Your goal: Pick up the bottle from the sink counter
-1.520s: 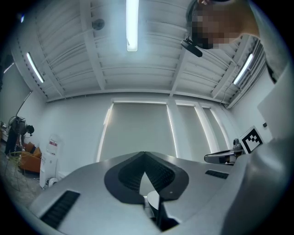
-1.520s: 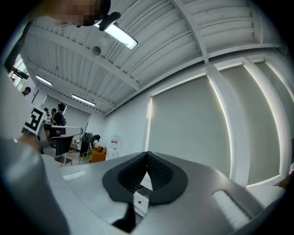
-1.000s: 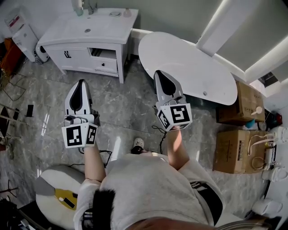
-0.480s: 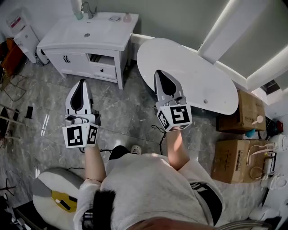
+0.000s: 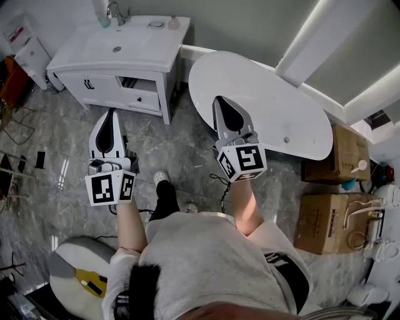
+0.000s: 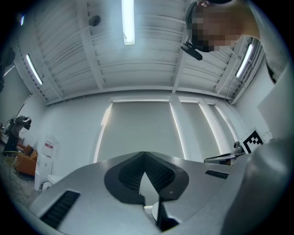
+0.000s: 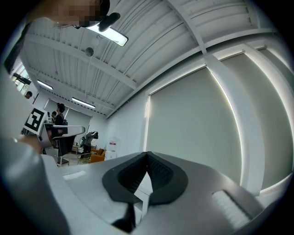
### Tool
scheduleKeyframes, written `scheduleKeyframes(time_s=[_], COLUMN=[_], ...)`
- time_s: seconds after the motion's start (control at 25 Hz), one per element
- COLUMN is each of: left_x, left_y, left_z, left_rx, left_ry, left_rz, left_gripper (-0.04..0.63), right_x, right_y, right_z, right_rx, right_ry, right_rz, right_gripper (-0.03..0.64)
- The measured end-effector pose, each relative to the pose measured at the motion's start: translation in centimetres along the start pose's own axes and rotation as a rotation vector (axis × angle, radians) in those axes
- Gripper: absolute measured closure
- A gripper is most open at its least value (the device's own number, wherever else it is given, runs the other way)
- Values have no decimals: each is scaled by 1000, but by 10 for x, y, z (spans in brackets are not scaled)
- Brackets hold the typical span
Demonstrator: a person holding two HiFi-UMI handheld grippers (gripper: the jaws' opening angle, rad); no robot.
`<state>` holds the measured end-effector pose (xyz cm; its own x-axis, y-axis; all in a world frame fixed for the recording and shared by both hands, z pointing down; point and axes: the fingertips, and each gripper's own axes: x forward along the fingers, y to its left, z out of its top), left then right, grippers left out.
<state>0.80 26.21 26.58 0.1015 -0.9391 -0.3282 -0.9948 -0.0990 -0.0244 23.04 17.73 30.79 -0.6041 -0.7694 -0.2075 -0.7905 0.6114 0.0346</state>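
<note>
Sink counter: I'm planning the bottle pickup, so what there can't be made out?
- Pale green item beside the faucet: head view, cut by top edge.
- Small pink item: head view, too small to identify.
- Sink counter: not identifiable in either gripper view, both aimed upward.

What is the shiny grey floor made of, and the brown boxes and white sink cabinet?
Shiny grey floor: probably polished stone or marble-look tile; pale veins, glossy reflections.
Brown boxes: cardboard; matt tan, folded flaps.
White sink cabinet: likely painted wood, smooth panelled drawers; the look leaves it open.
</note>
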Motion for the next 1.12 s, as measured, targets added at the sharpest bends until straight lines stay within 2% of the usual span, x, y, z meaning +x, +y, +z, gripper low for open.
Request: scheduleKeyframes(time_s=[0.68, 1.12], left_x=[125, 183], left_y=[91, 143], left_z=[-39, -62], left_rx=[-4, -12], left_ry=[9, 23], left_rz=[-54, -89], left_gripper=[589, 589], right_x=[148, 221], right_y=[-20, -23], right_z=[-19, -36], right_rx=[-10, -7], right_ry=[-17, -2], right_rz=[-52, -86], right_gripper=[606, 606])
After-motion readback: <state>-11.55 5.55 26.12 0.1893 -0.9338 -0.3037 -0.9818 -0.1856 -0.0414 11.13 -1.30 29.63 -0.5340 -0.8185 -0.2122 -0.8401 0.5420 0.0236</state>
